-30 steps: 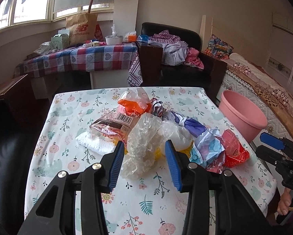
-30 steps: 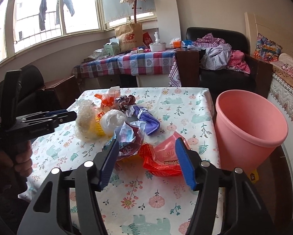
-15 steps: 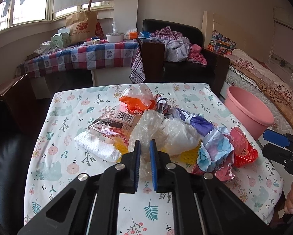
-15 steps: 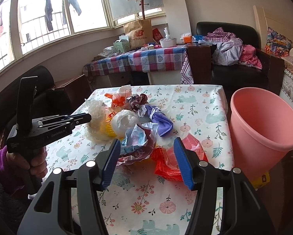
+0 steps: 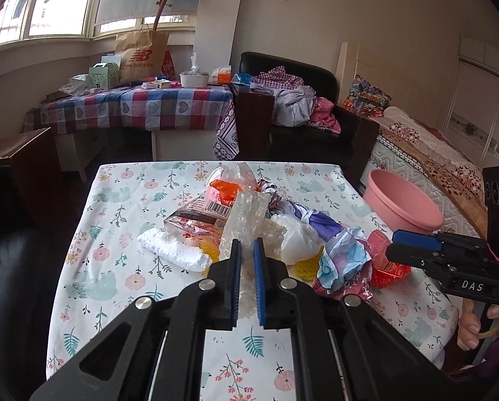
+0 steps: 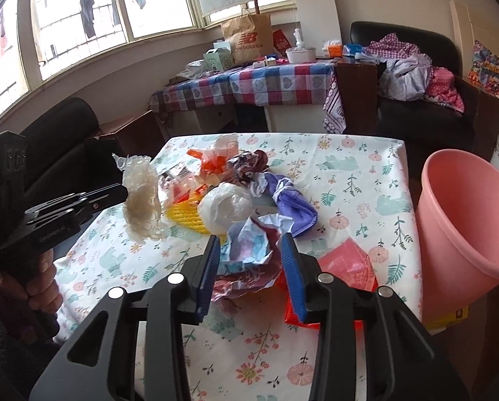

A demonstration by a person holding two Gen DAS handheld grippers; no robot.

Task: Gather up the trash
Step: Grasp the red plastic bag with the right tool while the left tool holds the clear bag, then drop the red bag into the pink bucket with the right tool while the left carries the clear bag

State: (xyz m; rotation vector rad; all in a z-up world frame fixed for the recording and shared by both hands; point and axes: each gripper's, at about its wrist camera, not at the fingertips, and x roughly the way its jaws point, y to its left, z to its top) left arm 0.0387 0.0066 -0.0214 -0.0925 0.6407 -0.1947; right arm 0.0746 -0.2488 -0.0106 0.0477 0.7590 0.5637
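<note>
A pile of trash lies on the floral table [image 5: 122,267]. My left gripper [image 5: 246,250] is shut on a clear crumpled plastic bag [image 5: 246,217] and holds it above the table; the bag also shows in the right wrist view [image 6: 141,200], hanging from the left gripper [image 6: 116,190]. My right gripper [image 6: 251,250] is open, its jaws on either side of a crumpled blue-and-white paper [image 6: 249,249]. It shows at the right of the left wrist view [image 5: 403,240]. A pink bin [image 6: 466,220] stands right of the table.
The pile holds a white bag [image 6: 226,210], a purple wrapper [image 6: 293,207], a red wrapper [image 6: 346,260], an orange bag [image 6: 212,163], a yellow mesh [image 6: 186,217] and a barcode packet [image 5: 199,217]. A white foam piece [image 5: 172,250] lies left. A checked side table [image 5: 132,107] and a black armchair [image 5: 303,123] stand behind.
My left gripper closed on the clear plastic bag and lifted it off the pile. My right gripper moved left and forward around the blue-and-white paper, its jaws narrowing.
</note>
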